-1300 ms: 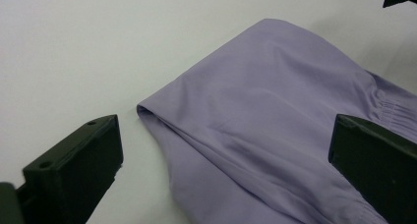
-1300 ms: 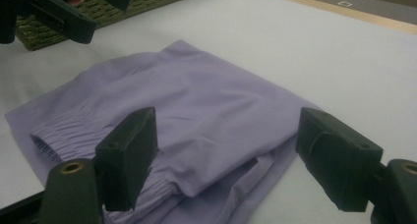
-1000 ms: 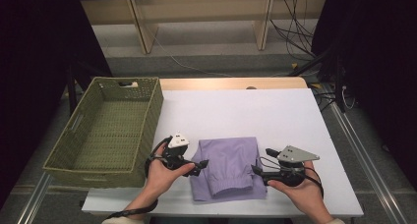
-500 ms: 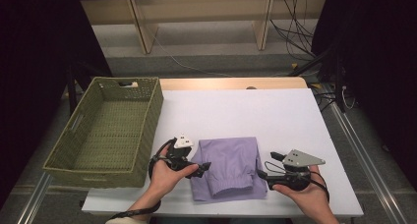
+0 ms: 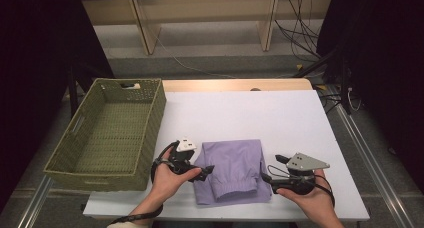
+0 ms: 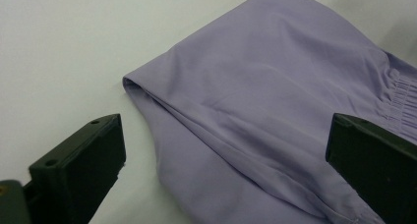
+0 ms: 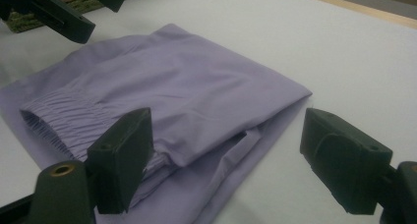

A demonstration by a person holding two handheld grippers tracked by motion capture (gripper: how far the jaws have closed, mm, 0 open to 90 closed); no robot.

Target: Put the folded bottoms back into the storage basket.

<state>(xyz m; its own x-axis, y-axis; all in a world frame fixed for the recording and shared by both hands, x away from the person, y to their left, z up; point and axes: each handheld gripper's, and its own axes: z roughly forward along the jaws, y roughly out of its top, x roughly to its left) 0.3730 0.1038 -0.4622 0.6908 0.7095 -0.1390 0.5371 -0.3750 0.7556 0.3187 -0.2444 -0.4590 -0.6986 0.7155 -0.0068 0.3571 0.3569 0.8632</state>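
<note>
A folded lilac garment (image 5: 234,169) with an elastic waistband lies flat on the white table (image 5: 250,118) near its front edge. My left gripper (image 5: 206,171) sits at the garment's left edge, open, its jaws wide apart over the cloth (image 6: 255,116). At the garment's right edge my right gripper (image 5: 268,174) is open too, jaws straddling the folded side of the cloth (image 7: 196,96). Neither holds the fabric. In the right gripper view the left gripper (image 7: 74,8) appears at the top left.
A green woven basket (image 5: 107,133) stands at the left of the table, beside my left hand. Wooden shelving (image 5: 200,18) and cables lie beyond the far edge. Bare table surface stretches behind the garment.
My right gripper has dropped toward the front and closer to the garment's right edge. The left gripper has shifted slightly along the left edge. The garment lies as before.
</note>
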